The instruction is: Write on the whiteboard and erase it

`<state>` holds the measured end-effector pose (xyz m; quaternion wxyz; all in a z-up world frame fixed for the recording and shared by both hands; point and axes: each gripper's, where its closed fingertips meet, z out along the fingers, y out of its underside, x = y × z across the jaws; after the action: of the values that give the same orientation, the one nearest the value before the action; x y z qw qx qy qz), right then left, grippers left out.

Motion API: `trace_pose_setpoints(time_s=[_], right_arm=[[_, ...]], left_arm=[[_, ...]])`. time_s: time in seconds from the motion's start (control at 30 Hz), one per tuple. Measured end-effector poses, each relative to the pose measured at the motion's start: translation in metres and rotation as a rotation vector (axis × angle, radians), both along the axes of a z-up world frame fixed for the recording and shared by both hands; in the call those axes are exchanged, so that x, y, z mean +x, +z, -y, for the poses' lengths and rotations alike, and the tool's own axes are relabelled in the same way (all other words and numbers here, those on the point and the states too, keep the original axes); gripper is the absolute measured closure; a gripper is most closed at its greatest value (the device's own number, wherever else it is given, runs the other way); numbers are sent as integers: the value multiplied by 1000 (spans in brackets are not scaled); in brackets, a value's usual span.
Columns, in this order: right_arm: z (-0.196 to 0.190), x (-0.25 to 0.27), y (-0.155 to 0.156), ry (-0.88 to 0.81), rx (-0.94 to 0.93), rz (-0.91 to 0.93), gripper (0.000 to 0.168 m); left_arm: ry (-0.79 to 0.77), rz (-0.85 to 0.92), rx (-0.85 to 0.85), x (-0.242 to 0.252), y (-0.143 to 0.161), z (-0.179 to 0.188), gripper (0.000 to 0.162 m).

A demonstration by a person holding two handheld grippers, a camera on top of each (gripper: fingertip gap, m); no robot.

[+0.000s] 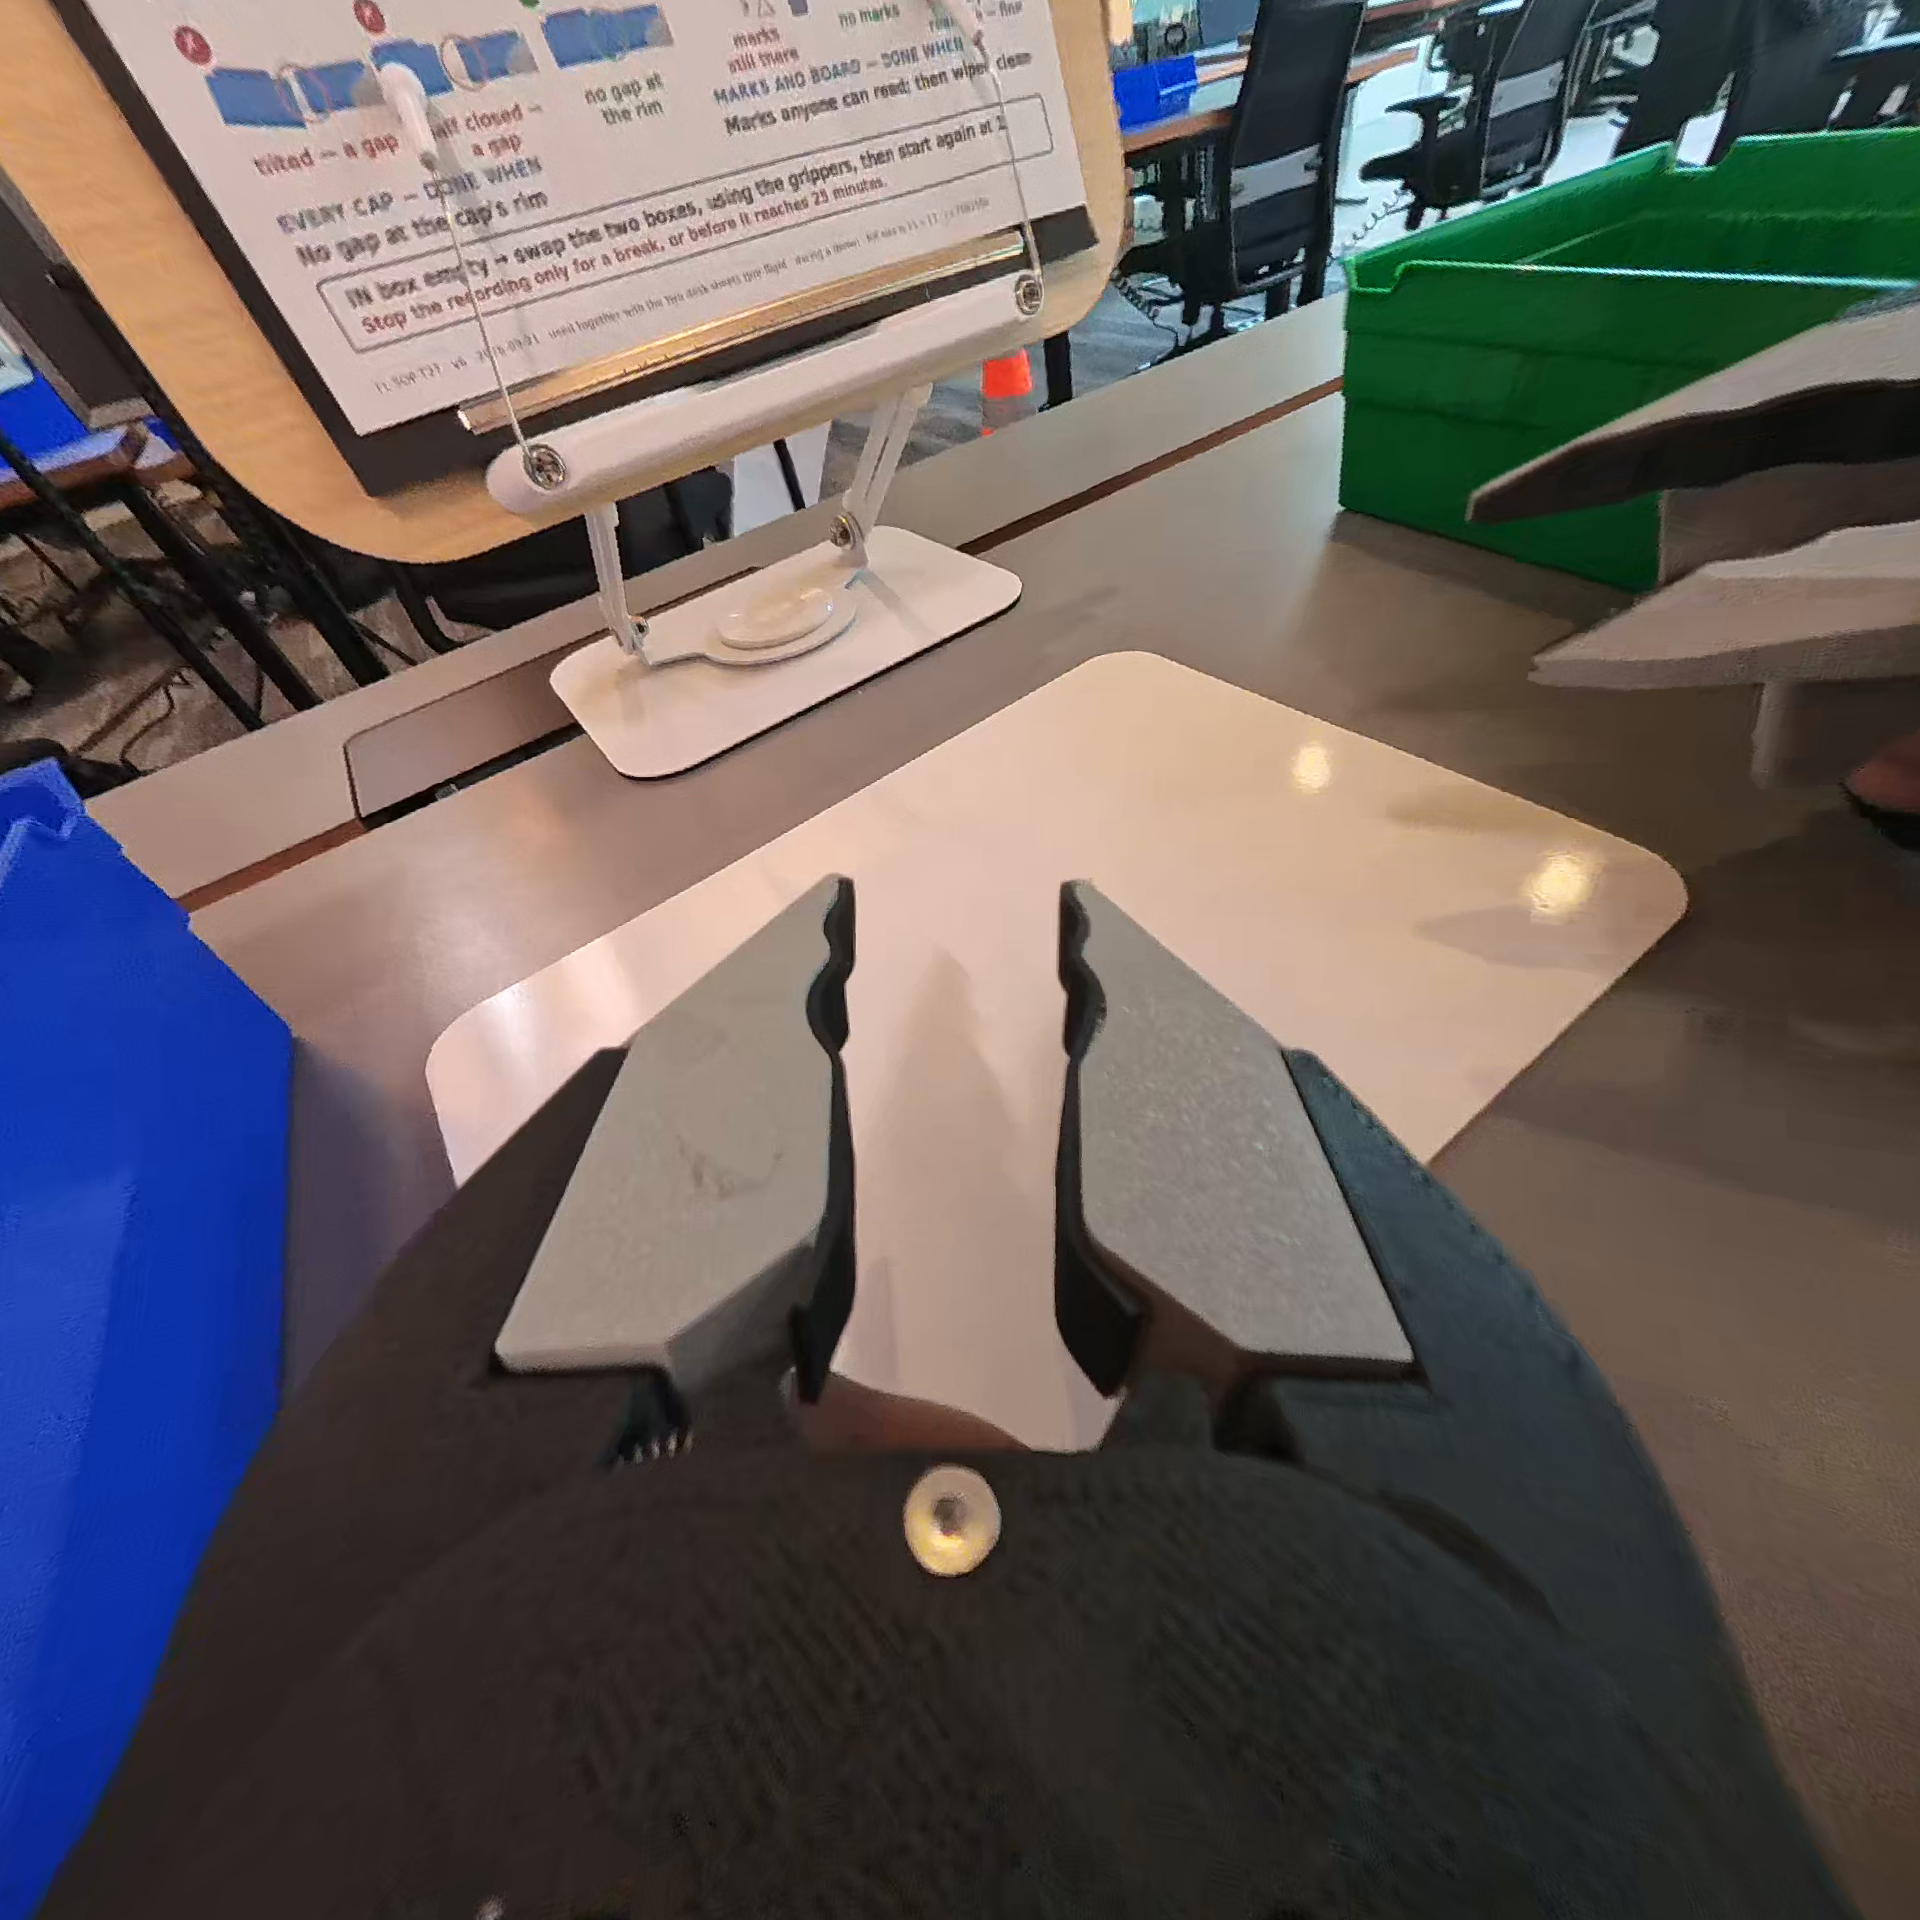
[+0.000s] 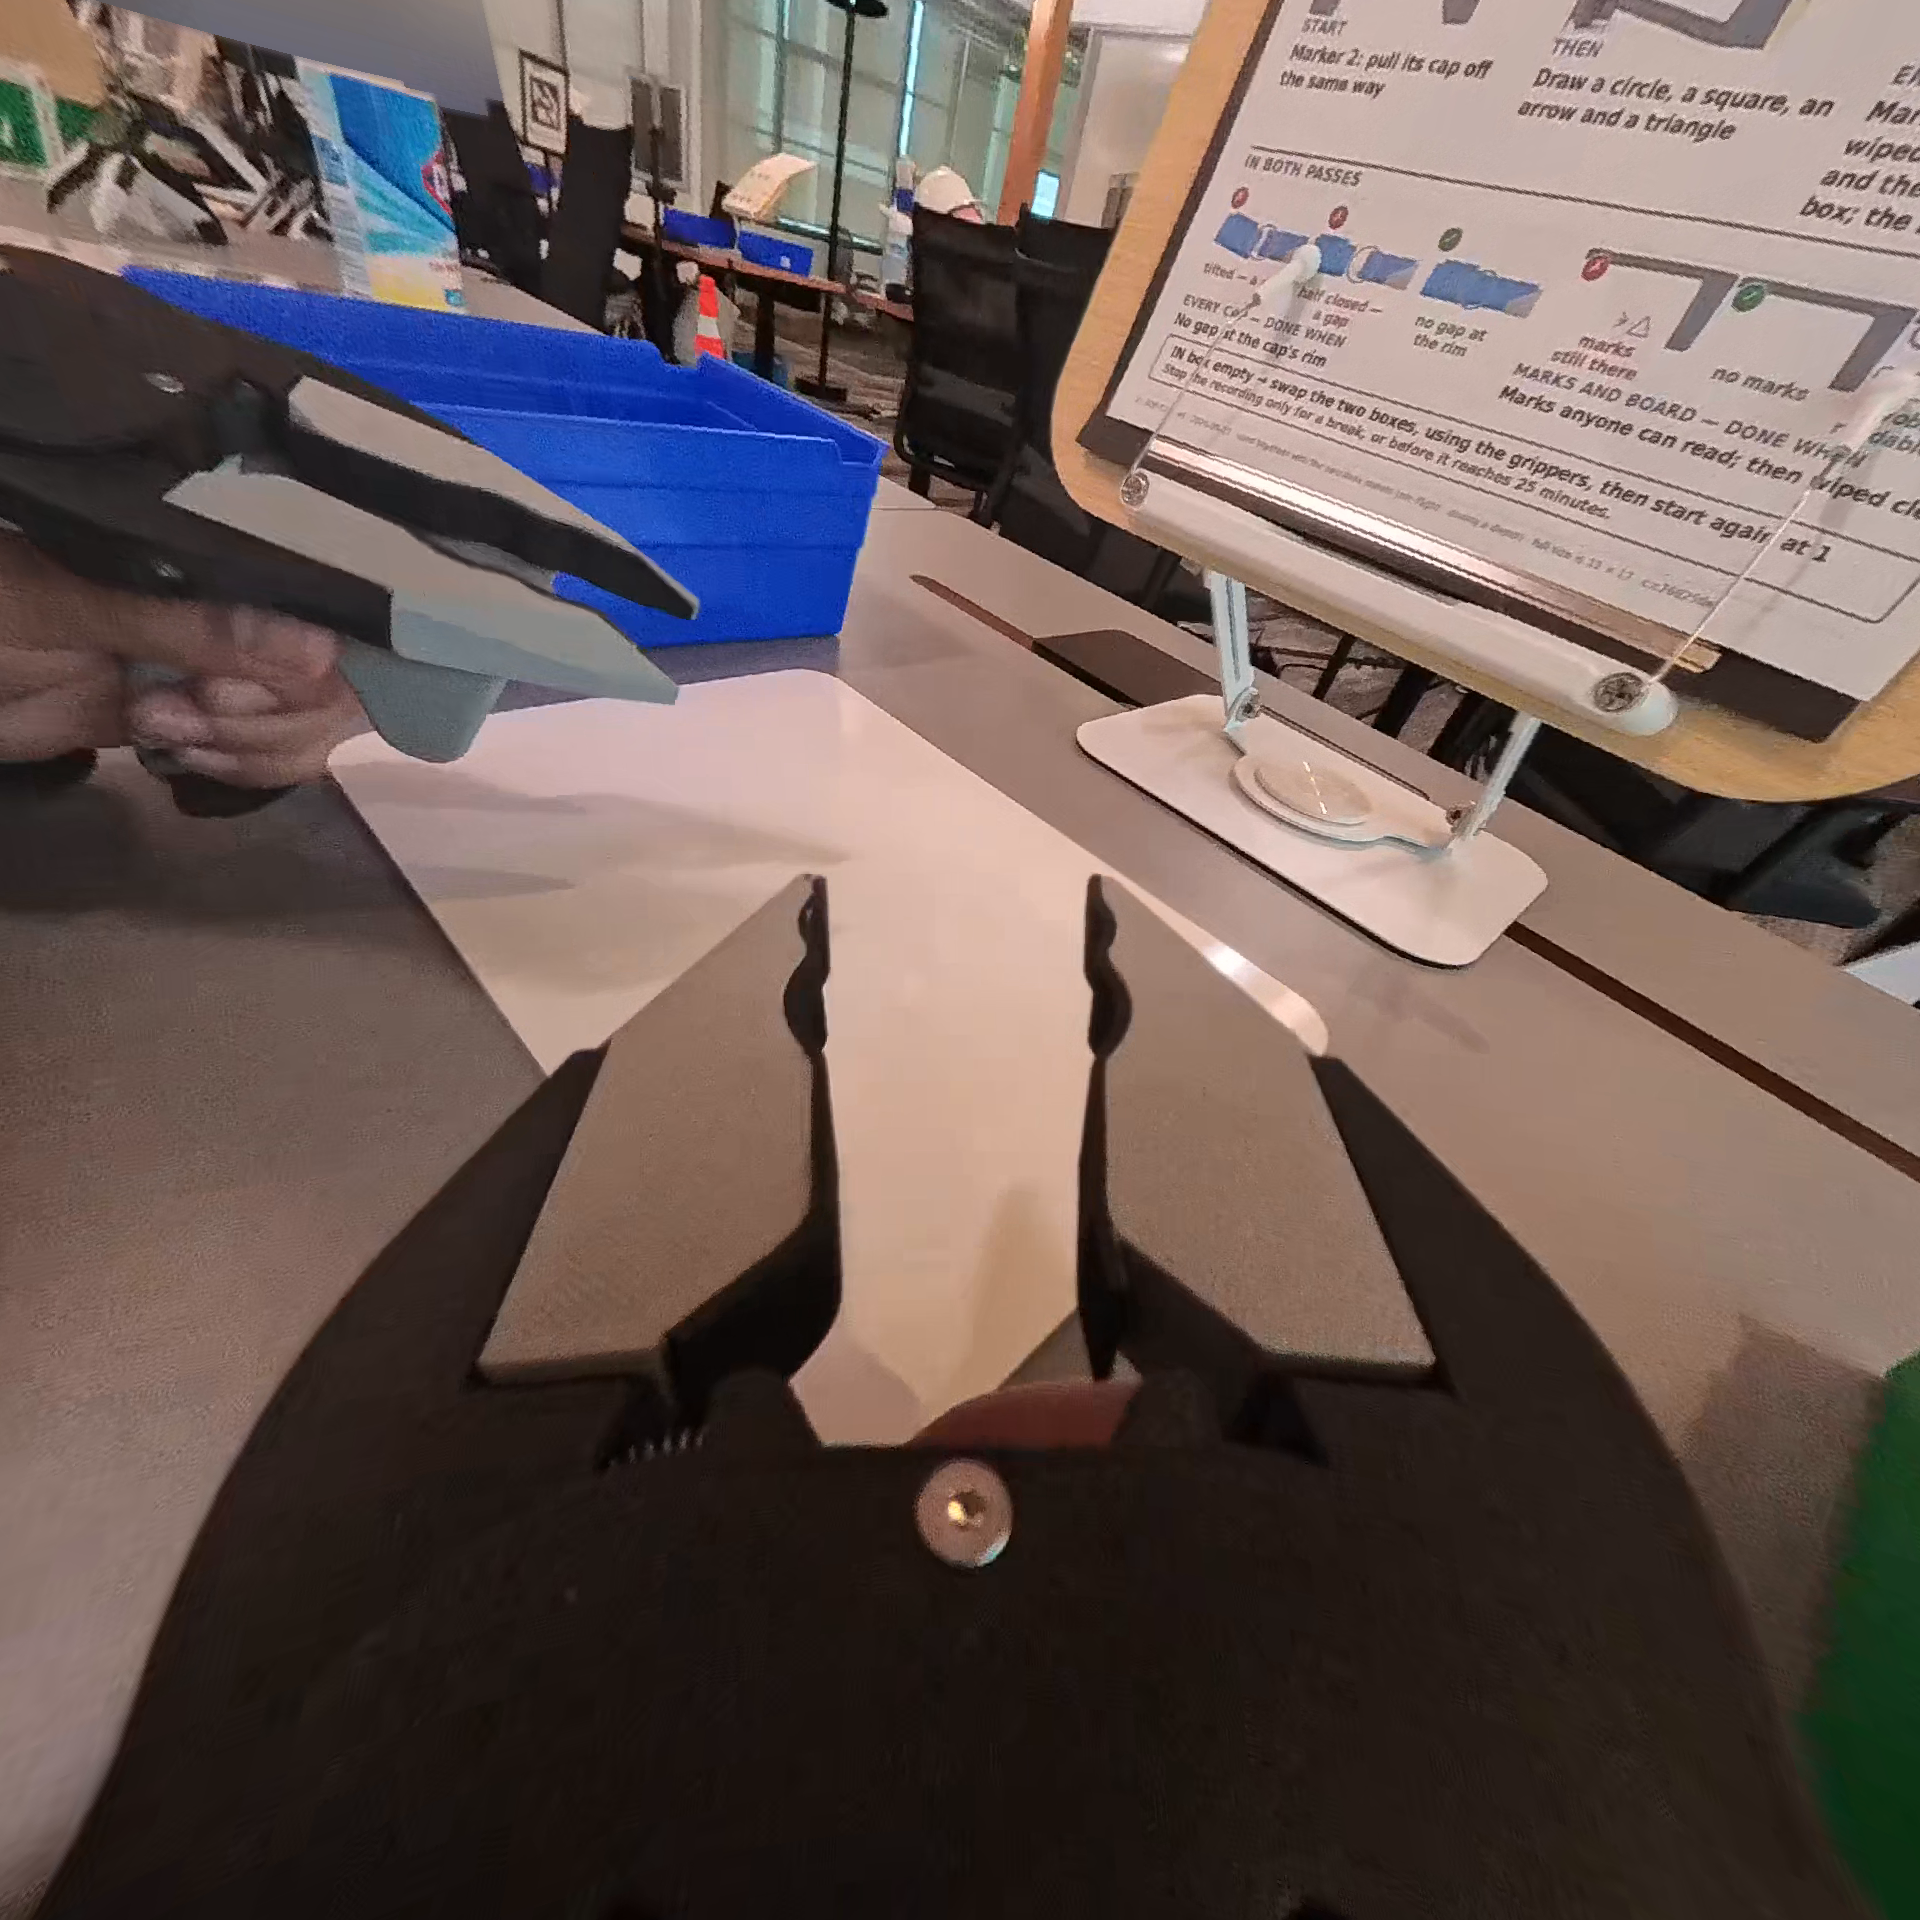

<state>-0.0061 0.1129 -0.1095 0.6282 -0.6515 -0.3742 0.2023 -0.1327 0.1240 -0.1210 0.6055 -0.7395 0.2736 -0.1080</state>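
Both tools are empty over a blank board, so by my reading the task stands at its very start, or just past a wipe: nothing is written on the whiteboard [image 1: 1195,852], and no marker or eraser shows in either view.

The whiteboard lies flat on the grey counter [image 1: 1714,1195], a glossy white sheet with rounded corners, its surface showing only ceiling-light reflections. The left gripper [image 1: 956,904] hovers above the board's near-left part, jaws parted with bare board visible between them, holding nothing. The right gripper [image 2: 951,899] is likewise released, its fingers spread over the board's near-right edge, nothing between them. In the right wrist view the left gripper appears side-on at the left, held in a person's hand [image 2: 208,686], above the board's far-left corner.

A blue bin [image 2: 665,457] stands just beside the board on the left, a green bin [image 1: 1558,343] on the right; what either holds is hidden by its walls. A white stand [image 1: 790,665] carrying a printed instruction sheet [image 1: 644,156] sits on the counter beyond the board's far edge.

The next move, as I judge it, calls for fetching a marker, most likely from one of the bins. That means swinging a gripper away from the board, reaching over a bin wall, and closing on a slim barrel squarely enough to uncap it and write
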Motion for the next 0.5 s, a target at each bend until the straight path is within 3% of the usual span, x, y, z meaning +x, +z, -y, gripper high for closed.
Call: trace_pose_setpoints(time_s=[0.17, 0.3, 0.5], right_arm=[[-1, 14, 19, -93, 136, 27, 128], [-4, 35, 34, -177, 212, -63, 149], [-8, 55, 23, -296, 287, 57, 154]], left_arm=[[-74, 72, -1, 10, 3, 5, 124], [-66, 85, 53, -1, 10, 2, 124], [-27, 151, 133, -23, 20, 2, 130]])
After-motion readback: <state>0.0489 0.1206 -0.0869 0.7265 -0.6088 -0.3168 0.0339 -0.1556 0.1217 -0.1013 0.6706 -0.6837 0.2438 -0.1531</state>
